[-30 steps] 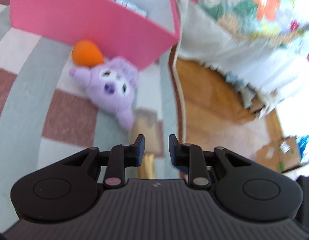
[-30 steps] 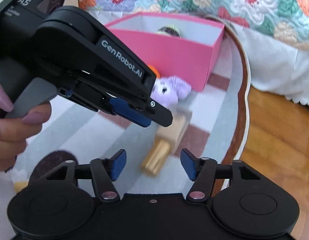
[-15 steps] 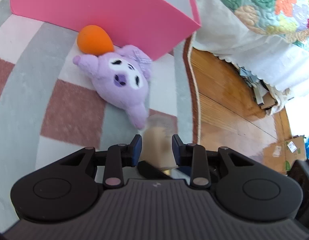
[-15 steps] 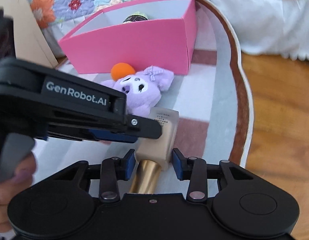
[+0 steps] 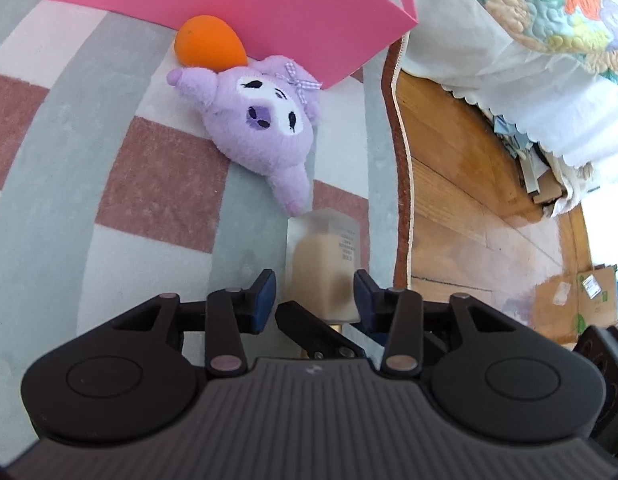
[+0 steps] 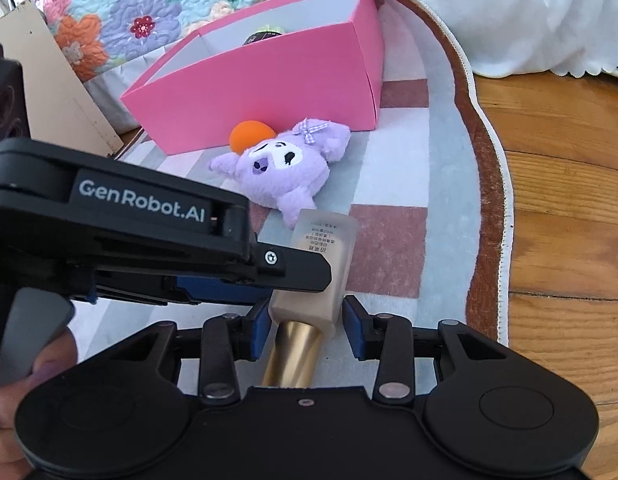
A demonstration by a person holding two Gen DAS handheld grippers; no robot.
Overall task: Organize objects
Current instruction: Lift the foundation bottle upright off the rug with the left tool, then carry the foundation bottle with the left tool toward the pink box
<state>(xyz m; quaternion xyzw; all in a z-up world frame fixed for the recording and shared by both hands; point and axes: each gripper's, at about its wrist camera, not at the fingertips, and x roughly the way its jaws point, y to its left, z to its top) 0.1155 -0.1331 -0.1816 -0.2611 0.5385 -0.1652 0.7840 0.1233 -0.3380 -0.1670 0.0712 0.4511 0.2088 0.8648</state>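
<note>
something already sits in the pink box [image 6: 269, 76], while the plush [image 6: 281, 176], orange ball [image 6: 251, 134] and bottle [image 6: 321, 264] remain out, both the left gripper [image 5: 313, 294] and the right gripper [image 6: 303, 330] spread around the bottle.

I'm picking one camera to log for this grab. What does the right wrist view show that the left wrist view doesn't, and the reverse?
Only the right wrist view shows the bottle's gold cap, the inside of the pink box with a dark, partly hidden item, and the left gripper from outside, its jaw state unclear there.

Only the left wrist view shows cardboard boxes on the wood floor and clutter under the bed skirt.

Both show the foundation bottle lying on the rug between open fingers, the purple plush and the orange sponge against the box.
</note>
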